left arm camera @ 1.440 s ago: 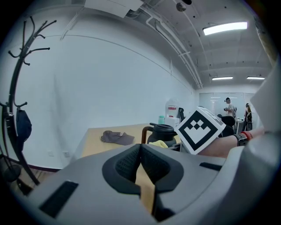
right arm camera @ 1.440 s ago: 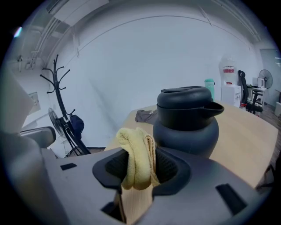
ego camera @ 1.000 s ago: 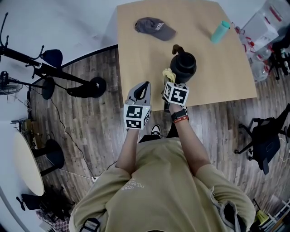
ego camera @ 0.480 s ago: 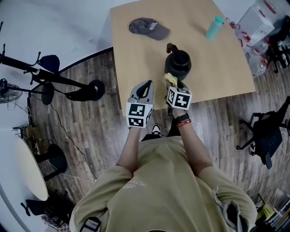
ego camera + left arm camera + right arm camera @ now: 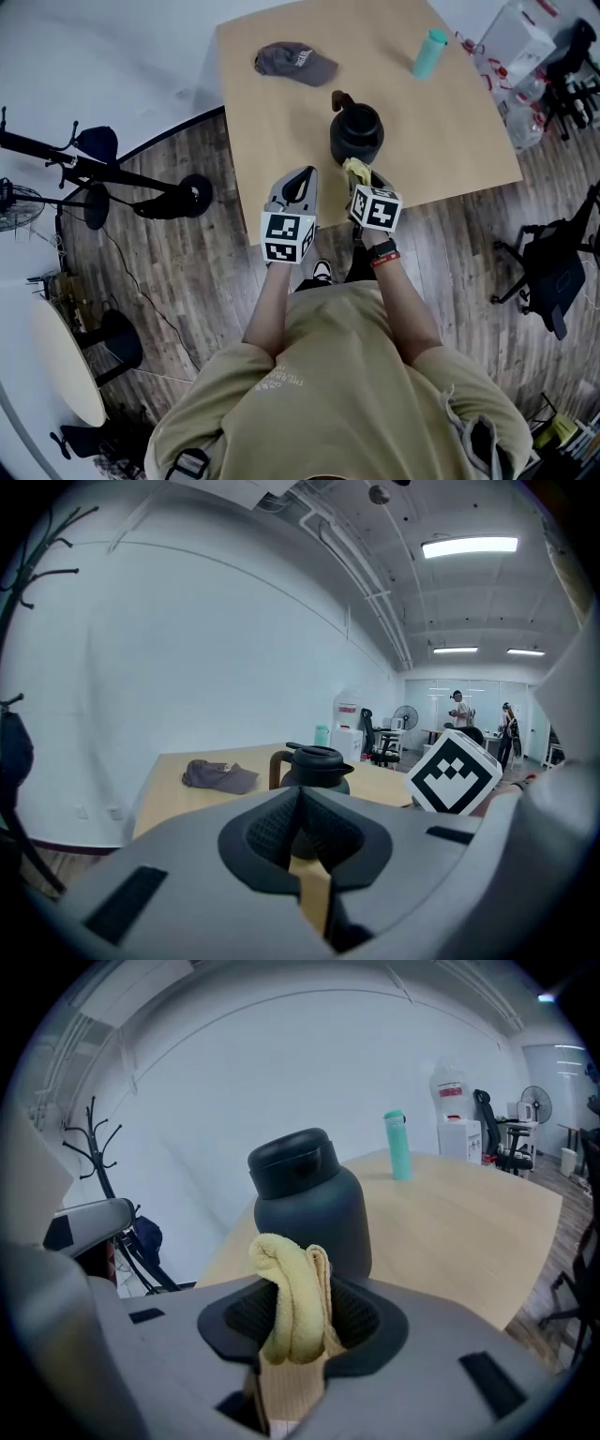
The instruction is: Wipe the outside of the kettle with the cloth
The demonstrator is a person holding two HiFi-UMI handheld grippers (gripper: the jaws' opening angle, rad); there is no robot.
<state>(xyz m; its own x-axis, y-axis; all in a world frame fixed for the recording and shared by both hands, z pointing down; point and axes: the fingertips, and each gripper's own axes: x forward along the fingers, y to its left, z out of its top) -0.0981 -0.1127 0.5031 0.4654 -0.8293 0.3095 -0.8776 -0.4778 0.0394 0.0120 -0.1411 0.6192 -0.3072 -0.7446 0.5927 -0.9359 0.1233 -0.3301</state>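
Note:
A dark kettle (image 5: pixel 356 134) with a brown handle stands on the wooden table (image 5: pixel 450 131), near its front edge. It also shows in the right gripper view as a dark kettle (image 5: pixel 314 1206) just beyond the jaws. My right gripper (image 5: pixel 364 180) is shut on a folded yellow cloth (image 5: pixel 356 170), and the cloth (image 5: pixel 295 1296) sticks up between the jaws a little short of the kettle. My left gripper (image 5: pixel 299 187) hangs at the table's front edge, left of the kettle, shut with nothing in it. From the left gripper view the kettle (image 5: pixel 314 766) stands ahead.
A grey cap (image 5: pixel 294 63) lies at the table's far left and a teal bottle (image 5: pixel 428 53) lies at the far right. A black stand (image 5: pixel 112 173) is on the floor at left, an office chair (image 5: pixel 548 272) at right.
My right gripper with the cloth has drawn back from the kettle toward the table's front edge. The left gripper has kept its place.

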